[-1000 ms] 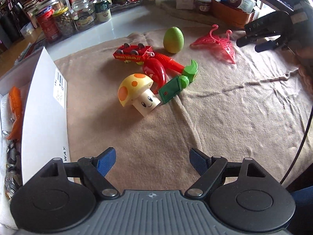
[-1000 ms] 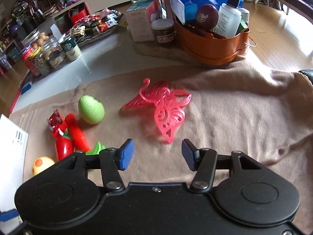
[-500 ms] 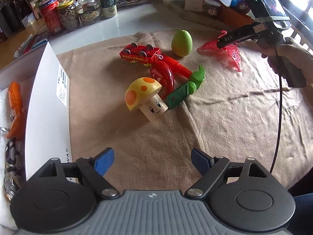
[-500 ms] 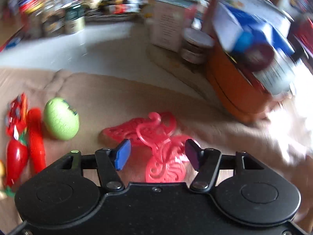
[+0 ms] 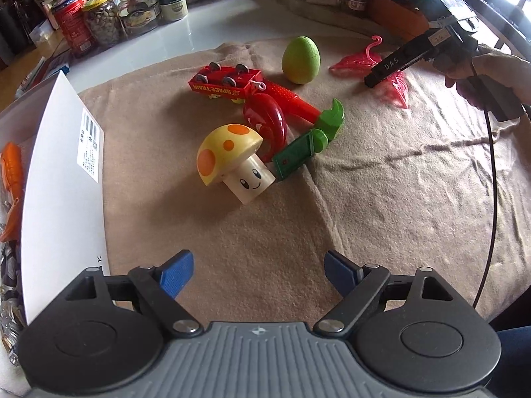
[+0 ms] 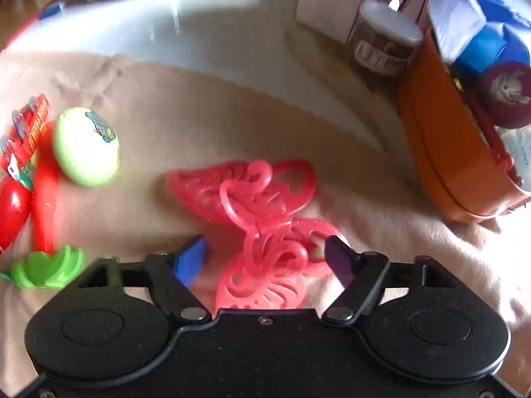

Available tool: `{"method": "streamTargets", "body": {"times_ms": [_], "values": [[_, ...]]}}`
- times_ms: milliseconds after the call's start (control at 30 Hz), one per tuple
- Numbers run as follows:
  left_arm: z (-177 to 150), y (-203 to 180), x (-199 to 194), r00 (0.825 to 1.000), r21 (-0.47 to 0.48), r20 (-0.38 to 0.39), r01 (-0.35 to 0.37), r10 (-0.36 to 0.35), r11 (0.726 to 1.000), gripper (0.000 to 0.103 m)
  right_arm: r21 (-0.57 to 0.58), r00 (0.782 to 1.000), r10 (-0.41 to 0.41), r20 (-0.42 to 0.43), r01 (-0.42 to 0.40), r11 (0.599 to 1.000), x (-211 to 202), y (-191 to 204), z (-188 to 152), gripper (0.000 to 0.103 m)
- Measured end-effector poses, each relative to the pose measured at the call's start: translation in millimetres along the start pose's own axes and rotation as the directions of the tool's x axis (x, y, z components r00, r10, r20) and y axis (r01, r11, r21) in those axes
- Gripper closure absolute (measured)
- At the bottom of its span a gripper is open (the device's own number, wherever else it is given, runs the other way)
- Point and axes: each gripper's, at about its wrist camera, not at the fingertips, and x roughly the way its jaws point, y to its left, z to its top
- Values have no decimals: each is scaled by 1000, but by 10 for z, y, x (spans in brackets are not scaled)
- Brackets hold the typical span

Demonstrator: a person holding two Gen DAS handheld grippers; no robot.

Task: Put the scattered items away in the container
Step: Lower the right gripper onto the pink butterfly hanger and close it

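Note:
A pink butterfly ornament (image 6: 262,205) lies flat on the beige cloth (image 5: 381,199). My right gripper (image 6: 267,252) hangs over its near wing with the jaws opening; the wing lies between the blue pads, which do not press it. In the left wrist view the butterfly (image 5: 395,79) sits far right under that gripper. My left gripper (image 5: 257,267) is open over bare cloth, near a yellow mushroom toy (image 5: 232,162), a red train (image 5: 225,83), a green egg (image 5: 301,60), a red pepper (image 5: 265,122) and a green piece (image 5: 305,149). The white box (image 5: 63,179) stands at the left.
Glass jars and tins (image 5: 116,16) line the far left of the white table. An orange basket (image 6: 458,152) full of bottles stands close on the right, with a carton (image 6: 328,0) behind it. Orange items (image 5: 11,172) lie inside the box. A black cable (image 5: 491,179) hangs at the right.
My right gripper has rolled, dropped toward the butterfly and spread its jaws wider over the wing. The left gripper has hardly shifted.

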Motion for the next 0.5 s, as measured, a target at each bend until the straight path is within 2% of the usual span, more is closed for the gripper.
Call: {"method": "streamTargets", "body": {"times_ms": [33,167,233,333,500], "values": [[0,-19,9,1000,4,-2,3,-3,1000,17,19,1000,9,10,-9,1000,-16,-13,-28,28],[-3,-68,43,1000,13,-11,10,-10,1000,17,74,1000,-14,27,12,997,-127,-21,-117,43],[1,-95,57,1000,20,-14,9,-9,1000,17,104,1000,-29,-12,30,994,-181,8,-172,51],[1,-106,67,1000,20,-15,13,-13,1000,17,120,996,-54,-68,62,991,-282,108,-322,57],[1,-110,68,1000,18,-16,23,-23,1000,17,151,986,-10,-166,35,988,-480,293,-657,58]]}}
